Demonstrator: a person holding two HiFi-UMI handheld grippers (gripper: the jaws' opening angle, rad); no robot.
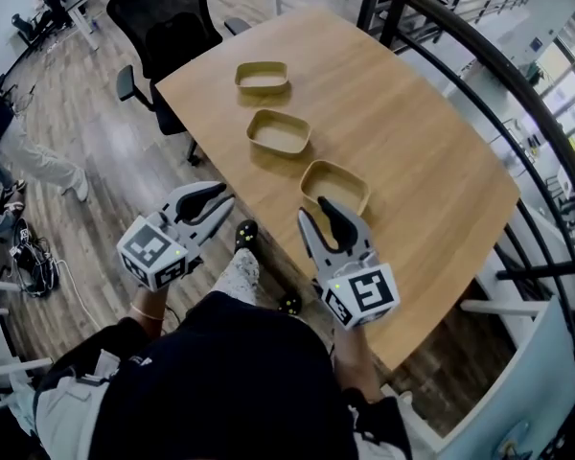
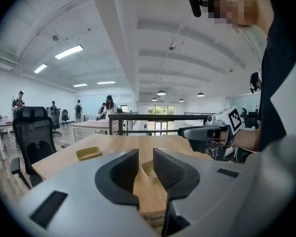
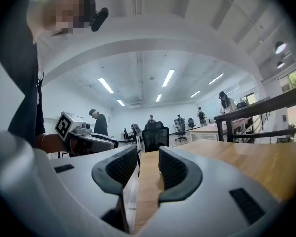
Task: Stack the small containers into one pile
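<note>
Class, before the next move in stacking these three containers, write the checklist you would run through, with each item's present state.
1. Far container, middle container and near container upright and apart on the table: ok.
2. Left claw open, nothing between its jaws: ok.
3. Right claw open, nothing between its jaws: ok.
4. A claw gripping a container: not ok, neither does.
5. Pile begun: not ok, none stacked.
6. Right claw clear of the near container's rim: cannot tell.
</note>
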